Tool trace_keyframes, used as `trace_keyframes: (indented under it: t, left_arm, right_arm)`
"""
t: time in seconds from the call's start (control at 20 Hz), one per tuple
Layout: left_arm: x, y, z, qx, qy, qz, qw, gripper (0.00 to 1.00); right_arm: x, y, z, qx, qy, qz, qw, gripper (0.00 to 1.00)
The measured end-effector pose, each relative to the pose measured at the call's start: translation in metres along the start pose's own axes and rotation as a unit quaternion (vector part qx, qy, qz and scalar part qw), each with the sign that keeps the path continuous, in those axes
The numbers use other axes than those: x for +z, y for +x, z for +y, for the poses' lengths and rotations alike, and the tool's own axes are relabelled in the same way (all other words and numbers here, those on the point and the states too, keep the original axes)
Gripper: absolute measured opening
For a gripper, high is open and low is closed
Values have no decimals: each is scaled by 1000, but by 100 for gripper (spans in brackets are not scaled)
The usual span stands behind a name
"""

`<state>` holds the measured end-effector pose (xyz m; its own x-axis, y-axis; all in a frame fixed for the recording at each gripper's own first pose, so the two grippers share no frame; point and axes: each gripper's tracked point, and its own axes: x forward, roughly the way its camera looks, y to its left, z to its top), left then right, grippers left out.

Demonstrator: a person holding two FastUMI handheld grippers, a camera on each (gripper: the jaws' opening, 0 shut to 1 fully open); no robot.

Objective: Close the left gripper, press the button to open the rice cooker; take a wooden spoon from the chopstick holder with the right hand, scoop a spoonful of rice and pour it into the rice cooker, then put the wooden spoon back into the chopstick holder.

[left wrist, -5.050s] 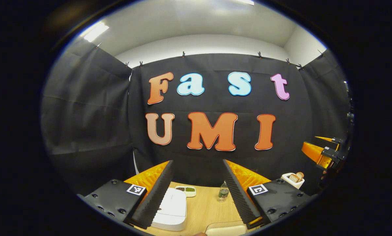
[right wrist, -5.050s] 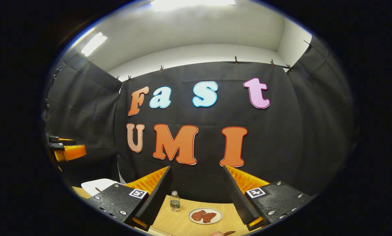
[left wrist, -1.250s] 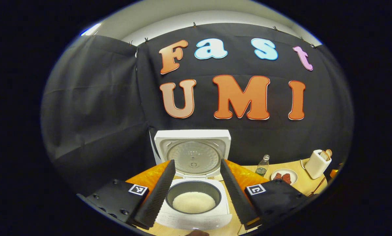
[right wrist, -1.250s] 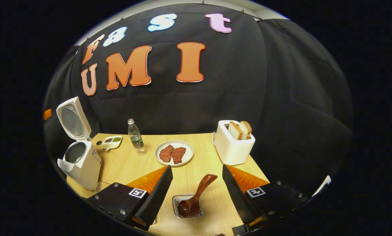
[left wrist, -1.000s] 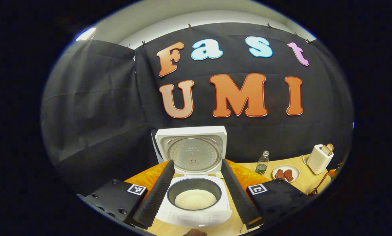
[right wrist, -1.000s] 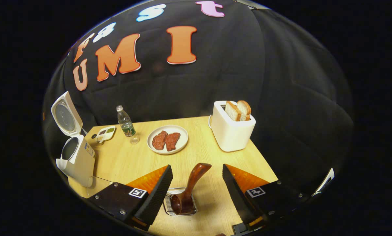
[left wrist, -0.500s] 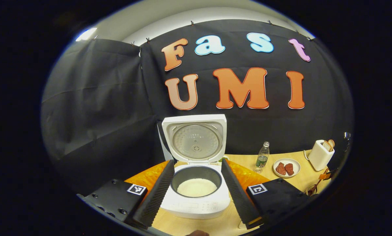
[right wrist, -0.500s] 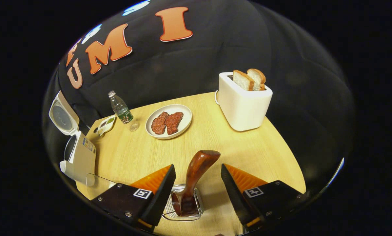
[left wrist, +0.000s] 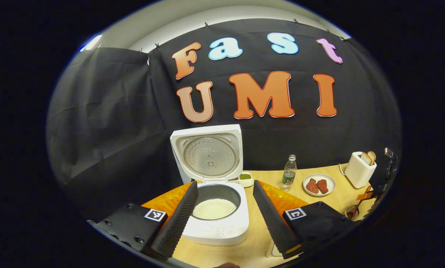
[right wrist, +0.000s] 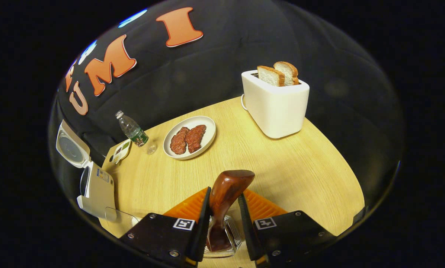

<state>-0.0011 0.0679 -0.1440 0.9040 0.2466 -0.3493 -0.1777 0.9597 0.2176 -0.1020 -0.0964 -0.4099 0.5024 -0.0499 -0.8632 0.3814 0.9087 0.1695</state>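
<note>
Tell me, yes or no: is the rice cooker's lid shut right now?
No. In the left gripper view the rice cooker stands with its lid swung upright, and white rice shows in the open pot.

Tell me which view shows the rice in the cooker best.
The left gripper view: it looks into the open cooker, with the rice plainly showing. In the right gripper view the cooker stands side-on at the edge, its contents hidden.

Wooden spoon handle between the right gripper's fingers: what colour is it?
Glossy reddish-brown, seen best in the right gripper view: wooden spoon.
</note>
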Motion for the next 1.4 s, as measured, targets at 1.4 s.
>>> trace_keyframes:
  t: [1.4]
  left_arm:
    - [6, 19, 6, -34, -4, -37, 999, 100]
  right_arm:
    - [30, -122, 30, -2, 103, -139, 985, 10]
